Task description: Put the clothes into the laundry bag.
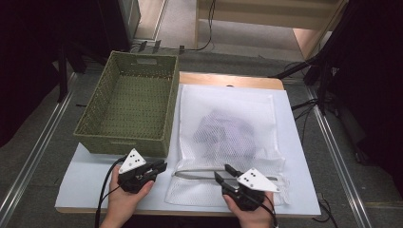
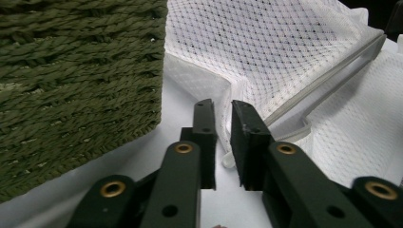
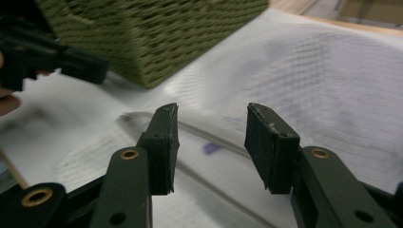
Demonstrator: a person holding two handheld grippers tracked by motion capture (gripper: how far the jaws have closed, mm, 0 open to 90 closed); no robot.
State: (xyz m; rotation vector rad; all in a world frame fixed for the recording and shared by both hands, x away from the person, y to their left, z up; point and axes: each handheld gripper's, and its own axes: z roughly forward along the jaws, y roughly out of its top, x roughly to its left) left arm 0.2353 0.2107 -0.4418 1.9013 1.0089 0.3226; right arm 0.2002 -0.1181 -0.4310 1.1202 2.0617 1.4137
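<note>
mesh bag (image 1: pixel 228 128) (no legible label) | right tool (image 1: pixel 224 176) open above it

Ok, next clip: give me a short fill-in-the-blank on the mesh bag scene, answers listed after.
1. The woven basket on the table is ____ in colour.
2. The white mesh laundry bag lies to the ____ of the basket in the high view.
3. Nothing sits between the jaws of the right claw, which are ____.
4. The left claw has a ____ gap between its jaws.

Missing words: green; right; open; narrow
</note>
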